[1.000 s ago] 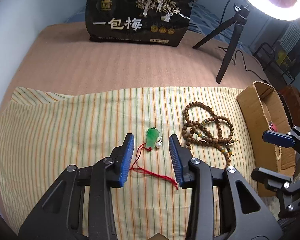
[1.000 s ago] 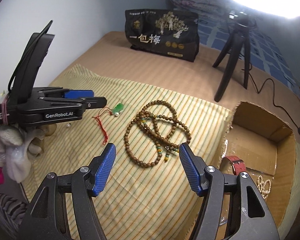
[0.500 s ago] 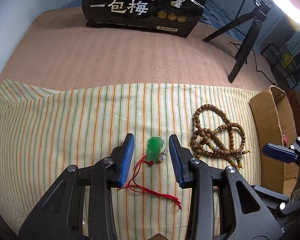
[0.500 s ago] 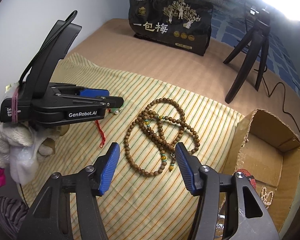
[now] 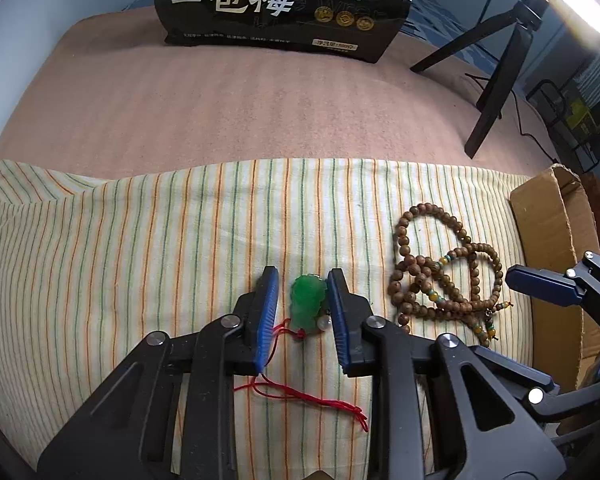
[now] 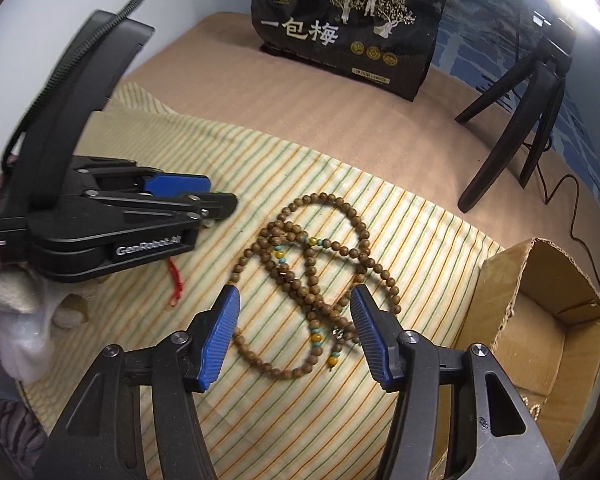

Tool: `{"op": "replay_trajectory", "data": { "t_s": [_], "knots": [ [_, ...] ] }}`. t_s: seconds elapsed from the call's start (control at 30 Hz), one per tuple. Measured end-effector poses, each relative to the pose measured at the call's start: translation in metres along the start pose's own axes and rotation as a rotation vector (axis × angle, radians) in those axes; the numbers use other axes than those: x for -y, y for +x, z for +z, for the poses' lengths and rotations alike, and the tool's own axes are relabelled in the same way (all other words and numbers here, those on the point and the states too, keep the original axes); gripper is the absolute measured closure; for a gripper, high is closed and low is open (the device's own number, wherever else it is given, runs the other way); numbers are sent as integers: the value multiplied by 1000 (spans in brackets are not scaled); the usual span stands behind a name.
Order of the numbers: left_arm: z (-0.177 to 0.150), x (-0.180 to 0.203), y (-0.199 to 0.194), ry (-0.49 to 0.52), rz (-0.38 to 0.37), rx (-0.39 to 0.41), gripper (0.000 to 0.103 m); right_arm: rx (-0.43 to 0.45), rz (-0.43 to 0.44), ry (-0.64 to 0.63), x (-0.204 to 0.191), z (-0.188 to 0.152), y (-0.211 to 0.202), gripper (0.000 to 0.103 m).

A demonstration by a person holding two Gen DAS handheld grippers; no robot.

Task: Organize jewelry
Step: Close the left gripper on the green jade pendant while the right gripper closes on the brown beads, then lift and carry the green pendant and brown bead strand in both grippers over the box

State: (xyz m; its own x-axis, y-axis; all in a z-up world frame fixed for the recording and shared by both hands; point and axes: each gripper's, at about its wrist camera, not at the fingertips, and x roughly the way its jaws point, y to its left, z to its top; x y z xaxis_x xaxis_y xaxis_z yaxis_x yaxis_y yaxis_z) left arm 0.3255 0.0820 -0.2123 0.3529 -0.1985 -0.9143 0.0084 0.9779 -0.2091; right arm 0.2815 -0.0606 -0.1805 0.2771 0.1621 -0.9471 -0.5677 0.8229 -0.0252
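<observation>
The striped cloth (image 5: 140, 240) covers the bed. At three o'clock the cardboard box (image 6: 540, 320) is cut off. Right tongs (image 6: 294, 332), half wide, straddle the wooden bead strand (image 6: 320, 248). Left tongs (image 5: 302, 312) are closing around the green pendant (image 5: 308, 302); contact is unclear.

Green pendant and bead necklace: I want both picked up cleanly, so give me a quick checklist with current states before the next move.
1. Green pendant sits between the left gripper pads: ok.
2. Left jaws are closing; the right pad seems to touch the pendant, the left pad shows a gap: not ok yet.
3. Red cord lies clear of the left pads: not ok, it passes under the left pad.
4. Bead necklace strands lie between the right gripper pads: ok, jaws open.
5. Small white bead beside the pendant will come along: cannot tell.
6. Cardboard box open and unobstructed: ok.
</observation>
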Motion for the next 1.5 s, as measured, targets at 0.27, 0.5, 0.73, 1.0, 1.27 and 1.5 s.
{"op": "replay_trajectory", "data": {
  "t_s": [0.27,0.5,0.73,1.0,1.27,1.5],
  "knots": [
    [-3,-5,0,4,4,7,87,-22,-9,-14,0,8,13,47],
    [-5,-7,-2,4,5,10,87,-50,-39,-42,-2,11,30,47],
    [-6,-8,-3,-1,5,14,87,-104,-61,-52,-4,14,48,46],
    [-7,-9,-4,-6,1,18,87,-85,-17,-33,-3,11,53,79],
    [-9,-9,-11,-8,2,30,87,-50,5,0,6,8,49,92],
    [-9,-10,-30,-29,-6,73,87,17,19,47,18,5,20,92]
  ]
}}
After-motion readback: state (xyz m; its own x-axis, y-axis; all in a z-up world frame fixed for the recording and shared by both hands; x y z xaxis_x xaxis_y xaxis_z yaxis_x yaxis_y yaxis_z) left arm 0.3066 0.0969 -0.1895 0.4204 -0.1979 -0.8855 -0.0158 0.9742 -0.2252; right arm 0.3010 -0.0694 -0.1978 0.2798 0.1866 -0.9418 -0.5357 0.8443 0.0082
